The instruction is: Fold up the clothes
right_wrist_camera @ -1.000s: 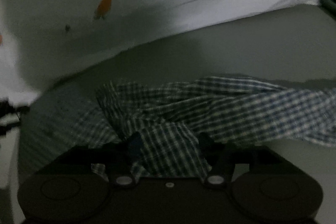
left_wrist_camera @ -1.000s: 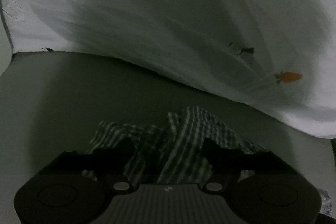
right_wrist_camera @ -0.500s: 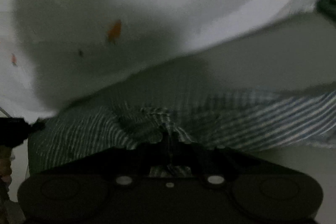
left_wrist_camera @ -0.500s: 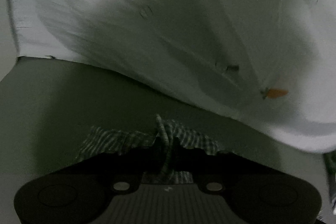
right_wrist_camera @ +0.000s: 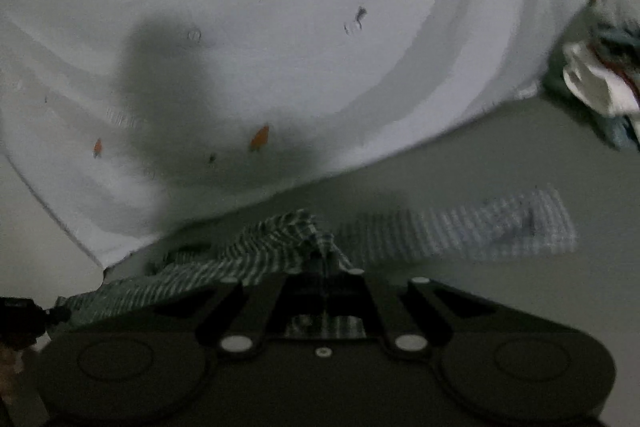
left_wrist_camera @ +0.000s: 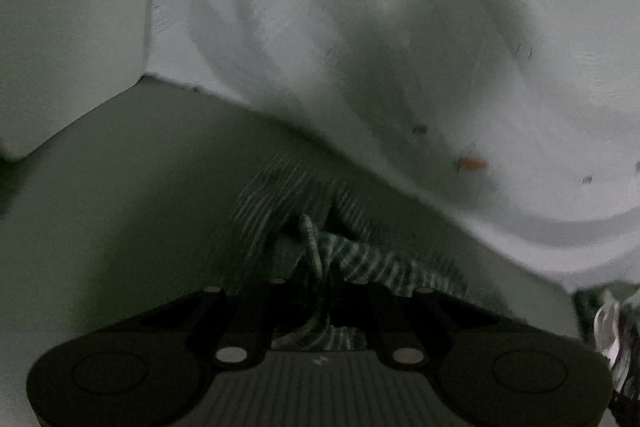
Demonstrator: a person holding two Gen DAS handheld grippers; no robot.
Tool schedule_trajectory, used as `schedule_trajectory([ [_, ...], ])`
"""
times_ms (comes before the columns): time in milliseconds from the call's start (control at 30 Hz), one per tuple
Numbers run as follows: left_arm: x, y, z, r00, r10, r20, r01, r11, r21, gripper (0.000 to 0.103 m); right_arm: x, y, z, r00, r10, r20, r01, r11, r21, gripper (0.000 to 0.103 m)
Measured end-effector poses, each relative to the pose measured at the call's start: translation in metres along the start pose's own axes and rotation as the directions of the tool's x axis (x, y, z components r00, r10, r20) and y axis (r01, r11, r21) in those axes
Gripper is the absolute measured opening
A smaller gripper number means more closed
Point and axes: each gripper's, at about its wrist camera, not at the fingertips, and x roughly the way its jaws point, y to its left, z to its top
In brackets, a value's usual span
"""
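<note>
I have one checked garment point(right_wrist_camera: 280, 251) pinched in both claws: my left gripper point(left_wrist_camera: 325, 277) has its jaws drawn together on a bunched ridge of the cloth, and my right gripper point(right_wrist_camera: 326, 267) is closed the same way on another gathered fold. In the right wrist view the garment's long axis runs crosswise in front of the claw, with one blurred strip reaching out to the right over the grey surface point(right_wrist_camera: 500, 307) and the rest trailing down to the left of the jaws. In the left wrist view the cloth spills ahead of and to the right of the fingers, too smeared to read its outline. Beyond both claws lies one white sheet with small orange carrot prints point(right_wrist_camera: 280, 27); I count six carrots from the right camera and three from the left. One crumpled pile of other laundry point(right_wrist_camera: 600, 83) sits far right of the right claw.
</note>
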Motion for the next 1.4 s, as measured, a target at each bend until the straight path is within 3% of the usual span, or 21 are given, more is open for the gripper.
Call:
schedule_trajectory([
  [133,-0.019,0.017,-0.051,0.993,0.08,-0.081,-0.082,0.997,-0.015,0.009,-0.009,-0.015,-0.029,0.994,0.012,-0.106,-0.009,1.0,0.028,0.001],
  [300,-0.015,0.033,-0.105,0.96,0.166,-0.226,-0.179,0.983,-0.036,0.01,-0.004,-0.037,-0.055,0.967,0.007,-0.256,0.006,0.999,0.052,0.001],
  [400,-0.02,0.035,-0.118,0.949,0.185,-0.255,-0.199,0.98,-0.029,0.015,0.005,-0.048,-0.067,0.93,-0.035,-0.367,0.059,0.997,0.054,0.006],
  [500,-0.036,0.036,-0.112,0.961,0.159,-0.225,-0.172,0.984,-0.038,0.021,0.005,-0.056,-0.072,0.907,-0.076,-0.415,0.115,0.991,0.069,0.018],
  [633,-0.056,0.037,-0.089,0.985,0.115,-0.126,-0.125,0.989,-0.078,0.041,-0.005,-0.066,-0.061,0.926,-0.047,-0.375,0.113,0.981,0.156,0.031],
  [767,-0.054,0.03,-0.071,0.992,0.108,-0.06,-0.112,0.992,-0.061,0.049,-0.005,-0.065,-0.044,0.952,-0.039,-0.303,0.098,0.979,0.18,0.041],
  [900,-0.021,0.021,-0.066,0.988,0.128,-0.084,-0.134,0.988,-0.071,0.051,0.009,-0.062,-0.04,0.961,-0.02,-0.277,0.076,0.978,0.193,0.041],
  [967,0.002,0.018,-0.064,0.983,0.14,-0.119,-0.15,0.985,-0.08,0.051,0.022,-0.058,-0.046,0.951,-0.029,-0.308,0.078,0.986,0.149,0.041],
  [1100,0.04,0.024,-0.074,0.953,0.2,-0.226,-0.217,0.975,-0.054,0.051,0.047,-0.045,-0.066,0.921,-0.072,-0.383,0.092,0.995,0.035,0.037],
  [1167,0.049,0.027,-0.081,0.933,0.225,-0.281,-0.244,0.969,-0.034,0.051,0.055,-0.043,-0.078,0.894,-0.103,-0.436,0.112,0.994,-0.005,0.034],
  [1267,0.044,0.03,-0.1,0.917,0.243,-0.316,-0.257,0.966,-0.004,0.052,0.054,-0.046,-0.096,0.853,-0.128,-0.506,0.14,0.99,-0.014,0.035],
  [1400,0.029,0.027,-0.135,0.875,0.267,-0.403,-0.256,0.963,0.082,0.053,0.043,-0.055,-0.108,0.835,-0.129,-0.535,0.179,0.983,0.042,0.035],
])
